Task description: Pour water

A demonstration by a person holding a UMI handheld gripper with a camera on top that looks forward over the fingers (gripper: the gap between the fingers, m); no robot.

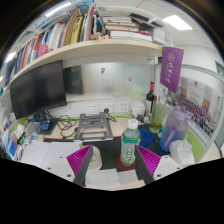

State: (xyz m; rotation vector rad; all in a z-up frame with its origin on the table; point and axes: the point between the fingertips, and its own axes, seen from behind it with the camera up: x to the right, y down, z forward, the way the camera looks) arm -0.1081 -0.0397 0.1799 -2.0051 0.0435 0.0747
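A clear plastic water bottle (130, 142) with a green cap and green label stands upright on a red ring-shaped base (130, 164). It is just ahead of my fingers, close to the right pad (149, 159). A white cup (95, 165) stands beside the left pad (80, 160). My gripper (115, 153) is open and empty, with the fingers wide apart; the cup and bottle both stand between them. A white paper sheet (112, 180) lies on the dark desk under the cup.
A black monitor (38, 88) stands at the back left under a shelf of books (70, 35). A grey tray-like device (95, 123) sits beyond the bottle. A dark bottle (152, 98) and a purple translucent jug (176, 126) stand to the right.
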